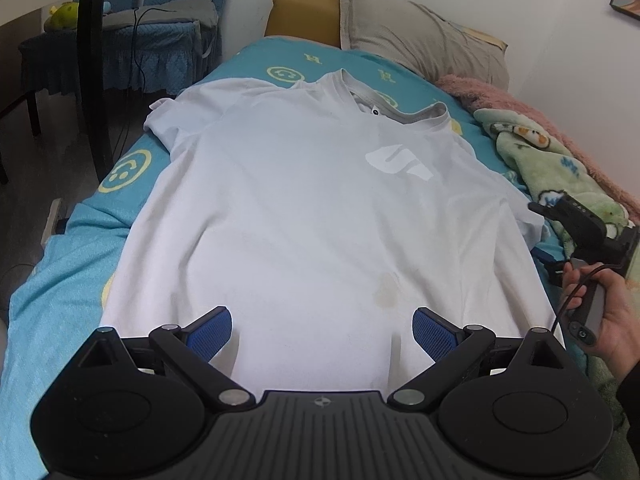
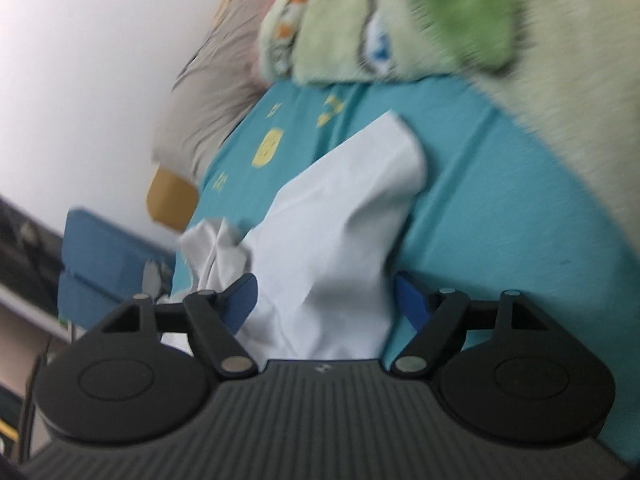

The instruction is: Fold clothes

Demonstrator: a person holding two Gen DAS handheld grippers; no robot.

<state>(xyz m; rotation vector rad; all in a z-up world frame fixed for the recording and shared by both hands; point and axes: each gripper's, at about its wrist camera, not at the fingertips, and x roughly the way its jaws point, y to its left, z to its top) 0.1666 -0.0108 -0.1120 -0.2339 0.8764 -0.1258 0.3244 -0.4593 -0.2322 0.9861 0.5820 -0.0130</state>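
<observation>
A white T-shirt point(image 1: 304, 208) lies face up and spread flat on the teal smiley-print sheet point(image 1: 76, 248), collar toward the pillows. A pale logo point(image 1: 400, 162) marks its chest and a faint stain sits near the hem. My left gripper point(image 1: 322, 328) hovers open over the hem, its blue pads point(image 1: 212, 330) wide apart with nothing between them. My right gripper point(image 2: 326, 300) is open and rolled sideways at the shirt's right sleeve point(image 2: 344, 216), with the white cloth lying between its fingers. A hand point(image 1: 612, 320) holds that gripper's black body point(image 1: 588, 224) at the right edge.
A grey pillow point(image 1: 424, 36) and a brown cushion point(image 1: 304, 12) lie at the head of the bed. A pink blanket point(image 1: 500, 96) and a green cartoon blanket point(image 1: 552, 160) are bunched along the right side. Left of the bed are dark floor, a black post point(image 1: 94, 60) and a blue-covered chair point(image 1: 160, 40).
</observation>
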